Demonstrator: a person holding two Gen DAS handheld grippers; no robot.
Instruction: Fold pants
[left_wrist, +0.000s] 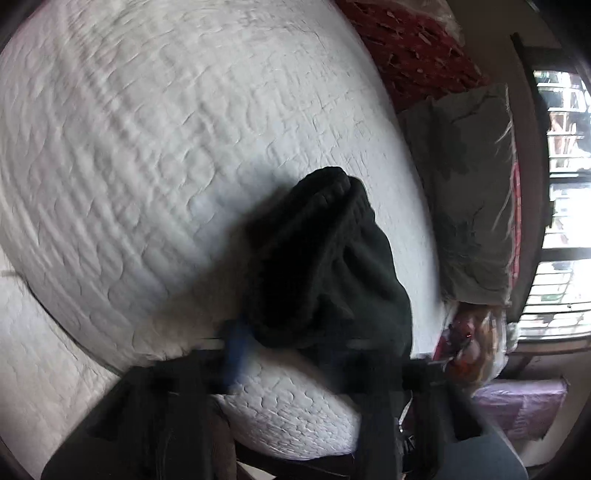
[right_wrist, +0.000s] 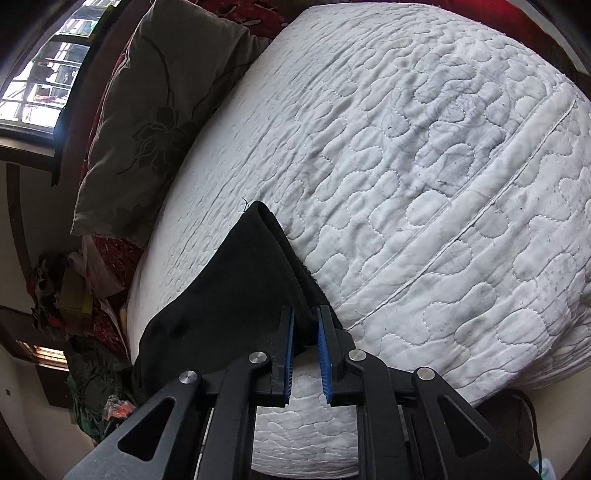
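Note:
The black pants hang bunched in front of my left gripper, with the ribbed waistband at the top. The left view is motion-blurred; one blue pad shows beside the cloth and the other is hidden, so the grip cannot be read. In the right wrist view my right gripper is shut on a folded edge of the black pants, which drape to the left, lifted above the white quilted bed. The bed also fills the left wrist view.
A grey-green floral pillow lies at the head of the bed, also in the left view. A red patterned cover lies beyond it. A window and clutter sit beside the bed.

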